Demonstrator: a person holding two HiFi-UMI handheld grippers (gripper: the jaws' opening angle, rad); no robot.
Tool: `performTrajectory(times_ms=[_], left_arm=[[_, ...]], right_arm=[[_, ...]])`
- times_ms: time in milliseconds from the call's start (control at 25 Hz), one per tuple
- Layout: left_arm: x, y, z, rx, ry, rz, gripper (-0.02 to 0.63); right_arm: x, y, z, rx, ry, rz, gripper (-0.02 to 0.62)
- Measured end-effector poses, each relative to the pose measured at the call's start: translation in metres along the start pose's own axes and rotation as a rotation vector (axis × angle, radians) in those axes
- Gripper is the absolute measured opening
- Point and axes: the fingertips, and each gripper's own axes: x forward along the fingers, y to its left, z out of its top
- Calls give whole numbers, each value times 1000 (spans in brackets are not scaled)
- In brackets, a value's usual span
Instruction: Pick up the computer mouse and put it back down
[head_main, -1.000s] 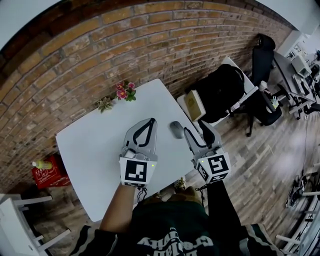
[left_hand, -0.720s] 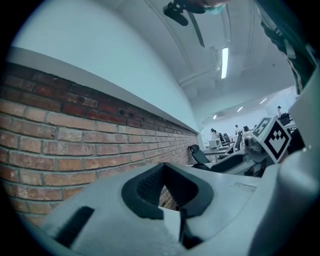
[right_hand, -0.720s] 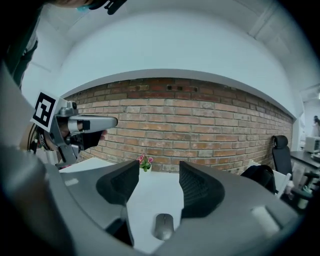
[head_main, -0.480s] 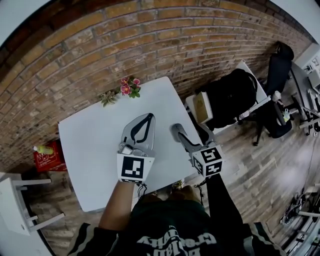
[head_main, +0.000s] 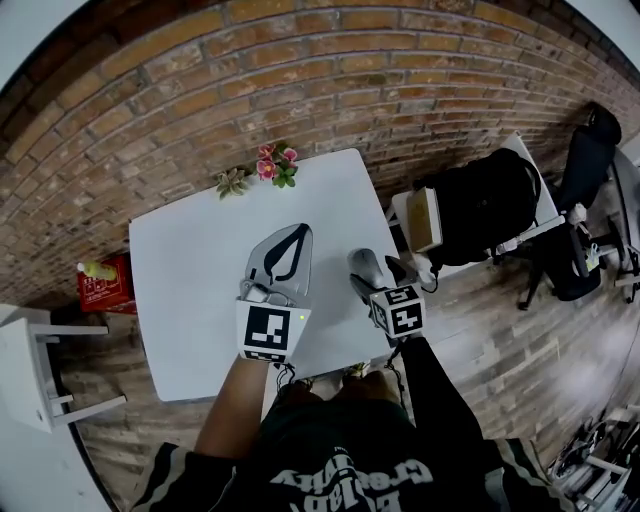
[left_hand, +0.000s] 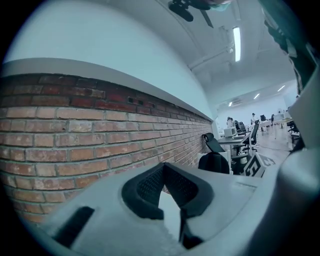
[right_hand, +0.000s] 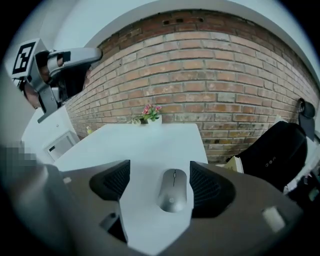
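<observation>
Now the jaws of your right gripper (right_hand: 159, 176) have just been opening wide, with the mouse (right_hand: 173, 190) lying on the table (head_main: 190, 270) between them. Left of the mouse, your left gripper (head_main: 301, 233) is closed and empty. Flowers (head_main: 275, 165) stand well behind the mouse.

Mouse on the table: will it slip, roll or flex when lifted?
The mouse looks hard-shelled, so probably stiff. Its smooth rounded sides may slip in a pinch. It lies flat on the table, so unlikely to roll.
</observation>
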Motion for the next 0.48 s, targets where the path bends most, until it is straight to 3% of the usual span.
performTrajectory(times_ms=[480], left_arm=[[-3, 11, -8, 4, 29, 52, -2]], right_arm=[[52, -22, -59, 28, 202, -4, 408]])
